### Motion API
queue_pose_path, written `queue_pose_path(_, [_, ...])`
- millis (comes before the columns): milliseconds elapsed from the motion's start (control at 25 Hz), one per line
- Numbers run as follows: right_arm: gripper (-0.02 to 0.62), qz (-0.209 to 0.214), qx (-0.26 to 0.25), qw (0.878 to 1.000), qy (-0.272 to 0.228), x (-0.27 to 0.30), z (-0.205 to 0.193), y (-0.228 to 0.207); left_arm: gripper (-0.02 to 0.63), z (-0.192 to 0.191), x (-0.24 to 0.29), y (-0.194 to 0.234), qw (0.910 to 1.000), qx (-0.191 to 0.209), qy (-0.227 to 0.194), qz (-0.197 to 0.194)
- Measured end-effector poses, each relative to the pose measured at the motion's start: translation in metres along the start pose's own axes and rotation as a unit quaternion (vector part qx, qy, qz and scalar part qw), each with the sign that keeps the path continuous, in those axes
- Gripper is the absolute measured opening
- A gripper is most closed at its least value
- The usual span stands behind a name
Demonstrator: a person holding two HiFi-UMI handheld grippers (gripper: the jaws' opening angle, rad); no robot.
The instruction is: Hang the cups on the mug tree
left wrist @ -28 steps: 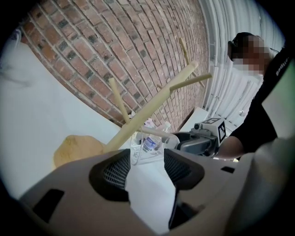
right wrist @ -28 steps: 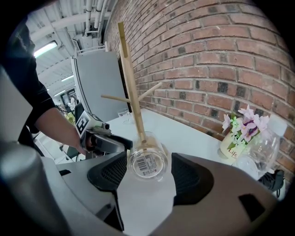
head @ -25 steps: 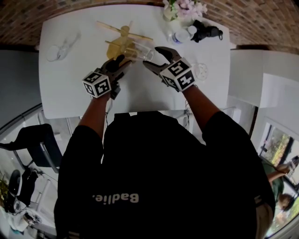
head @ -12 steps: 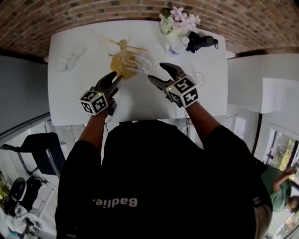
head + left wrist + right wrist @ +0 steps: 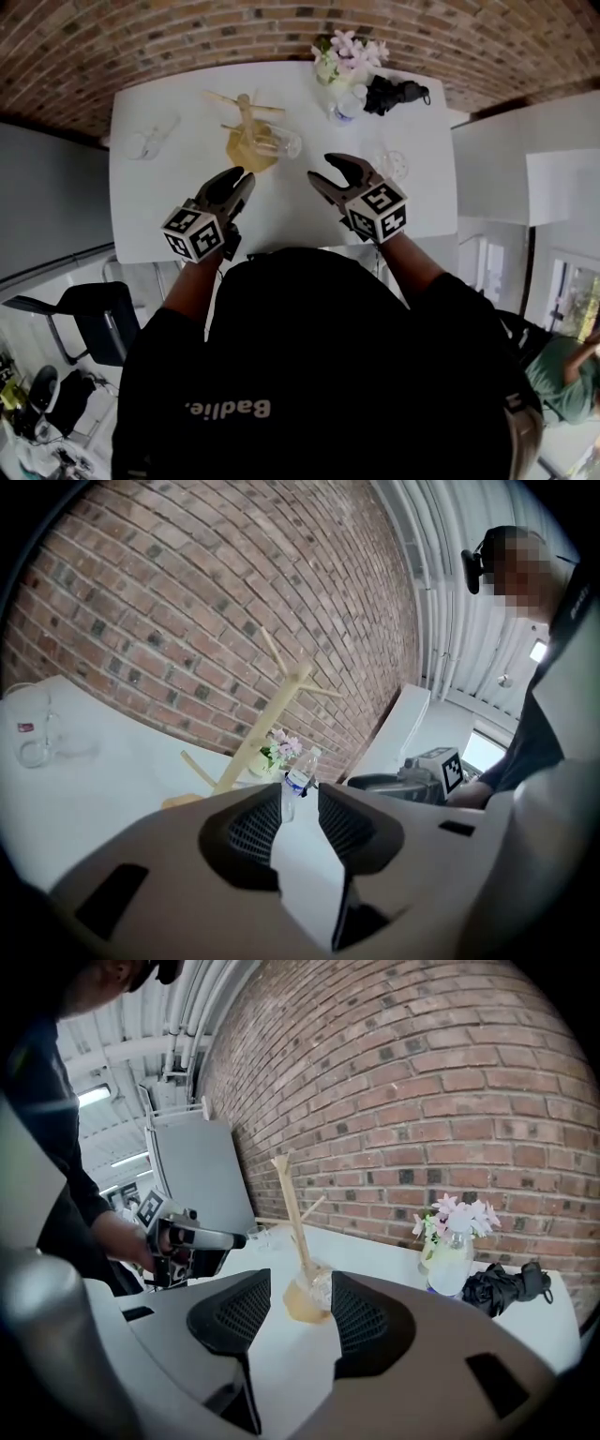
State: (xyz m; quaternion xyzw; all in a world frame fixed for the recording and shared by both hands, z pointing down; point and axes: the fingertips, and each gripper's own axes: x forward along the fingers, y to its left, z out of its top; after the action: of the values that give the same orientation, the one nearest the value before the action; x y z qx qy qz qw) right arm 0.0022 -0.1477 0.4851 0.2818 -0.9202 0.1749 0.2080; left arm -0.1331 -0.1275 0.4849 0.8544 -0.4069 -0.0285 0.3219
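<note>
You hold both grippers over the near edge of the white table (image 5: 141, 202), clear of every cup. Your left gripper (image 5: 300, 794) has its jaws partly apart and closing, with nothing between them; only a distant water bottle (image 5: 297, 772) shows through the gap. Your right gripper (image 5: 302, 1288) is a little wider, also closing, also empty.

The wooden mug tree (image 5: 292, 1204) stands well beyond the right gripper's jaws, toward the brick wall (image 5: 450, 1082). Its trunk is upright, its long axis vertical, and its pegs angle up and outward. 1 glass cup (image 5: 322, 1290) sits low against the trunk, over the round base. Whether it hangs from a peg or rests on the base cannot be told.

A 2nd glass cup (image 5: 150, 141) stands far to the left of the tree, and a 3rd (image 5: 394, 164) just beyond your right gripper. A vase of flowers (image 5: 448, 1260) sits at the table's back edge.
</note>
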Motion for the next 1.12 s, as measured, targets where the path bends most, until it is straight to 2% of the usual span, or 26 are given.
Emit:
queue_pose_path(160, [0.147,-0.022,-0.011,1.000,-0.019,-0.012,0.010,0.009,0.084,0.018,-0.011,-0.030,0.9996,0.011,-0.026,-0.007])
queue_pose_path(400, [0.052,-0.015,-0.009,0.999,-0.041,-0.023,0.019,0.030,0.021,0.030,-0.025,-0.061,0.9988,0.028,-0.040,0.000])
queue_pose_path(520, [0.040,-0.016,-0.005,0.999,-0.047,-0.025,0.019,0.033,0.003,0.026,-0.026,-0.069,0.9986,0.040,-0.036,0.001])
queue_pose_path(920, [0.031,-0.009,0.002,0.999,-0.049,-0.026,0.014,0.047,0.002,0.008,-0.019,-0.085,0.9973,0.070,-0.002,-0.023])
queue_pose_path(1120, [0.029,-0.004,-0.001,0.999,-0.051,-0.027,0.019,0.048,0.002,0.011,-0.020,-0.089,0.9960,0.084,0.000,-0.028])
